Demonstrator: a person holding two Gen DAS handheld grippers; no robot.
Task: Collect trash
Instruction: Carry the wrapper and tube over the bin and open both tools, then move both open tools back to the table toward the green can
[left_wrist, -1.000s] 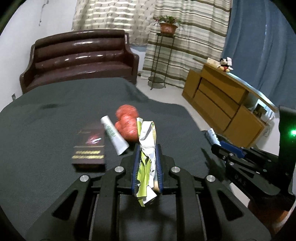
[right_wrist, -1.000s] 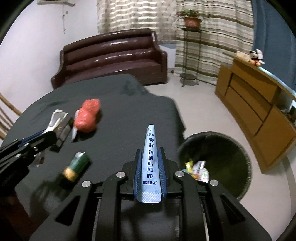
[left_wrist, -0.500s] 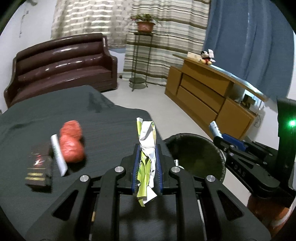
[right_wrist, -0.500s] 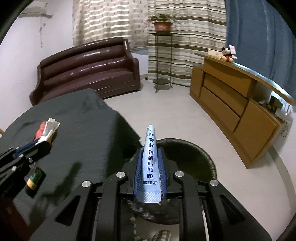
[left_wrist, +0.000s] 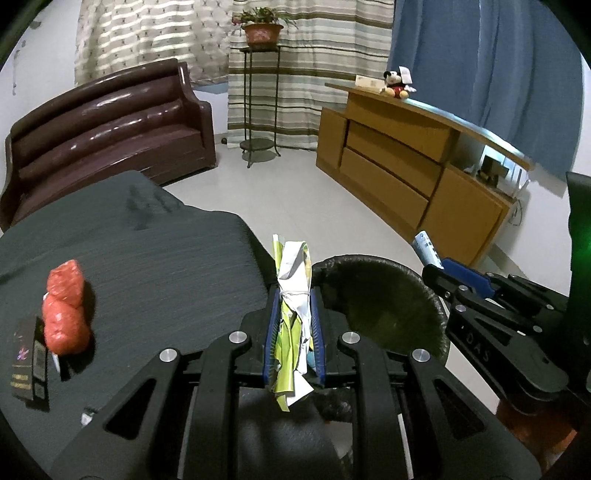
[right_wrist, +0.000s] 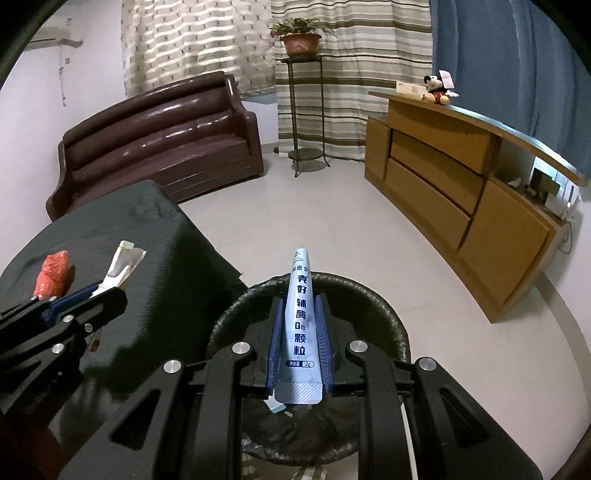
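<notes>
Left wrist view: left gripper (left_wrist: 293, 291) tilts down, clamped on a wrapper (left_wrist: 293, 280), right gripper (right_wrist: 298, 306) likewise on a sachet (right_wrist: 301, 317); both have swung from the table (left_wrist: 147, 266) over the bin (right_wrist: 369, 295), now at 6 o'clock

Dim, sharp, fisheye-warped edges

A dark brown leather sofa (right_wrist: 162, 136) stands against the far white wall (right_wrist: 74, 74). Striped curtains (right_wrist: 354, 55) hang behind a potted plant (right_wrist: 299, 37) on a tall metal stand (right_wrist: 306, 110). A wooden sideboard (right_wrist: 461, 192) lines the right, before blue drapes (right_wrist: 517, 55); the floor (right_wrist: 314, 214) is pale tile.
</notes>
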